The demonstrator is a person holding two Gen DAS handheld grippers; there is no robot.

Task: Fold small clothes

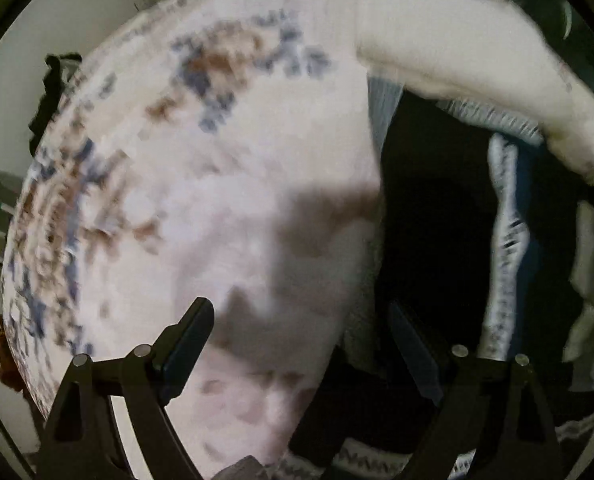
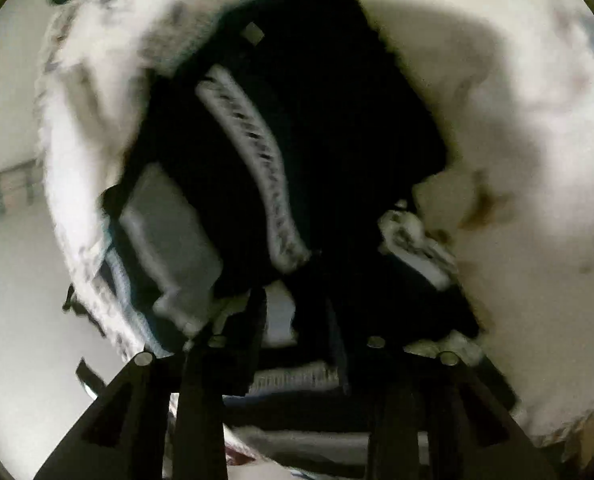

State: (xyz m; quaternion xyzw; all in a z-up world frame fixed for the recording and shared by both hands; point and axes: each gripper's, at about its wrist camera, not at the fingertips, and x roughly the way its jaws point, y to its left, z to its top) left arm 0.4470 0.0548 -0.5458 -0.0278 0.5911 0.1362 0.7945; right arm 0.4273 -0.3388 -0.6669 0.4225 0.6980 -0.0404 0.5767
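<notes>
A pile of dark small clothes (image 1: 437, 208) with white patterned waistbands (image 1: 505, 240) lies on a pale patterned rug (image 1: 217, 160). My left gripper (image 1: 301, 336) is open and empty, its fingers spread over the rug at the pile's left edge. In the right wrist view the same dark pile (image 2: 317, 120) and a curved waistband (image 2: 253, 152) fill the middle. My right gripper (image 2: 297, 312) hangs just above the pile with its fingers a narrow gap apart; dark cloth lies between and under them, and the blur hides whether they grip it.
A grey folded garment (image 2: 169, 232) lies at the pile's left in the right wrist view. A thick white rolled edge (image 1: 477, 60) curves around the pile's far side. A dark item (image 1: 53, 92) lies beyond the rug's left edge on the pale floor (image 2: 9, 320).
</notes>
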